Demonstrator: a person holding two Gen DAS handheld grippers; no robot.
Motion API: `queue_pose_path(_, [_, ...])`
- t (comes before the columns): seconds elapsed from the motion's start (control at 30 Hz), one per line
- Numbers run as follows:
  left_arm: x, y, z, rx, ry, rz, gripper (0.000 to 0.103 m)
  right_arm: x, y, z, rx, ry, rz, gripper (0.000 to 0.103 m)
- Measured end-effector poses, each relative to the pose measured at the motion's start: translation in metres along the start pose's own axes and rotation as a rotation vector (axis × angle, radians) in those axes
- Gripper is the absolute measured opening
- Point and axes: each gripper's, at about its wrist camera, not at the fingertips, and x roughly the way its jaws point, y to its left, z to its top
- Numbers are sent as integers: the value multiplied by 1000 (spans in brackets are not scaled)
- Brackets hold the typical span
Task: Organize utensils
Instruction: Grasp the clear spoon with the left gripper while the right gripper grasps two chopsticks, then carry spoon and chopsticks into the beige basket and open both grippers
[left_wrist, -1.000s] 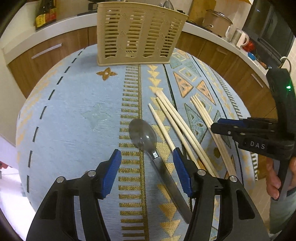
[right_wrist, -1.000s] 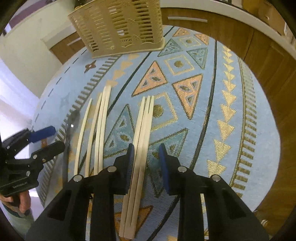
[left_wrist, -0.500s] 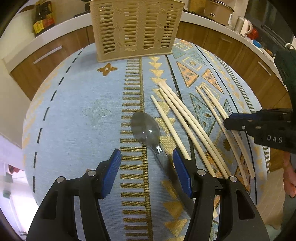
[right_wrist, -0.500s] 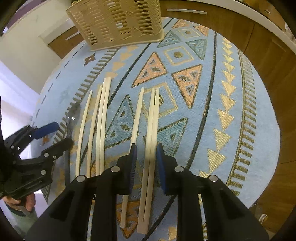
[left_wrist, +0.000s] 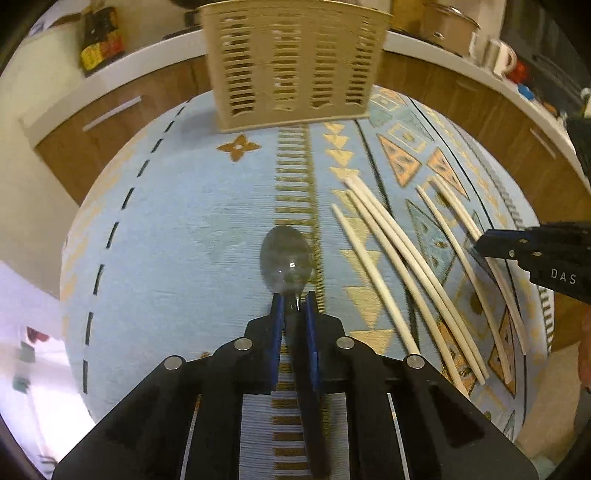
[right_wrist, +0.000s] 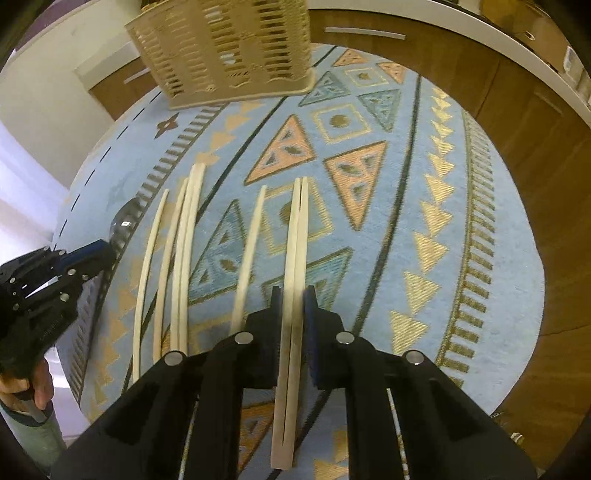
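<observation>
Left gripper (left_wrist: 294, 308) fingers just closed on spoon (left_wrist: 286, 260) neck; right gripper (right_wrist: 293, 310) fingers just closed around chopstick pair (right_wrist: 297, 240), probably readying both for slotted holder (left_wrist: 293, 62).

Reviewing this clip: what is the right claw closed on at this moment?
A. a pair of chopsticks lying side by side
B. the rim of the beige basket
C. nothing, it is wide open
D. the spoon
A. In the right wrist view the right claw pinches a pair of chopsticks; the spoon sits in the left claw, and the basket stands untouched at the far edge.
</observation>
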Motion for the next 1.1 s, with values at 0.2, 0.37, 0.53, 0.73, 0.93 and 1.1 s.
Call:
queue_pose_path(0.2, [2,17,2,-52,-8,-28,10,3,-9,5,19,19,18,10])
queue_pose_path(0.37, [3,20,4,-59,-2,-53,11,7,-18,13,74,56,74,11])
queue_pose_path(0.53, [5,20,9,-56,7,-77,22,10,-13,24,44,97,51,13])
queue_pose_path(0.73, [11,0,13,35,-9,52,11,13,-2,29,-28,96,-4,10])
queue_pose_path(0.93, [-3,3,15,2,-95,10,9,3,1,24,-20,31,50,9])
queue_pose_path(1.1, [-42,10,29,-31,-233,-29,9,-29,6,29,-47,-88,137,9])
